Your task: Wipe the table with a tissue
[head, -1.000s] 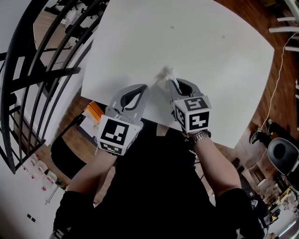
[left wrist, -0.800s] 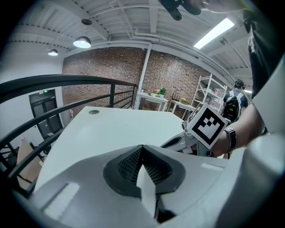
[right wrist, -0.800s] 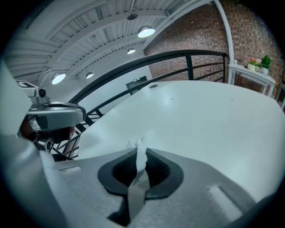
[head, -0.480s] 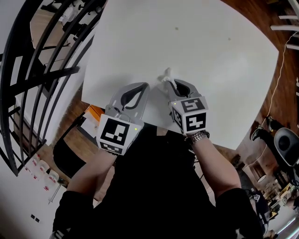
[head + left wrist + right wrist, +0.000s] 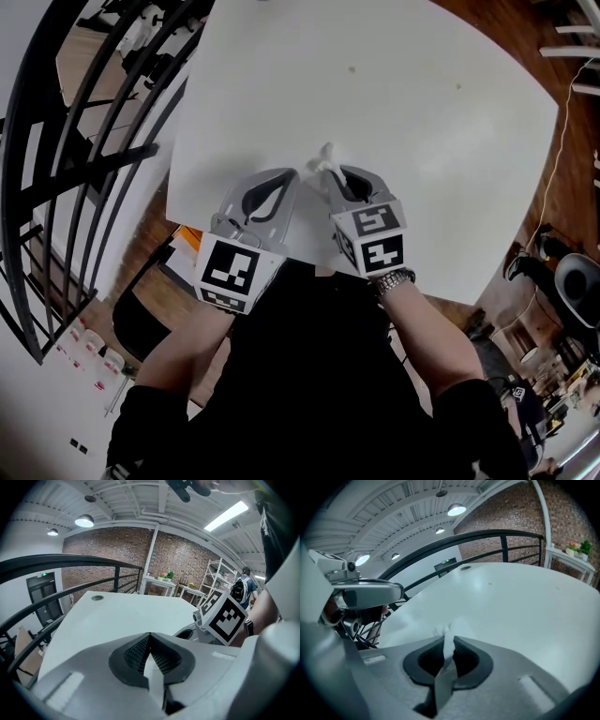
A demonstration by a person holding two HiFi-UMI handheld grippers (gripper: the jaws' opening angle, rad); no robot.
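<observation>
Tissue (image 5: 449,632), gripped end seemingly hidden

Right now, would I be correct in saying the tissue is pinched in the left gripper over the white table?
Not quite: the right gripper pinches the tissue over the white table, as the right gripper view shows. The left gripper is shut on nothing.

Reaches forward with left forearm (image 5: 183,342) and right forearm (image 5: 436,339), both bare. Holds the left gripper (image 5: 291,173) angled toward 1 o'clock, jaws pressed together on nothing. Holds the right gripper (image 5: 328,174) just at its 3 o'clock, angled toward 11 o'clock, tips nearly meeting, jaws pinched on a tissue (image 5: 323,156).
</observation>
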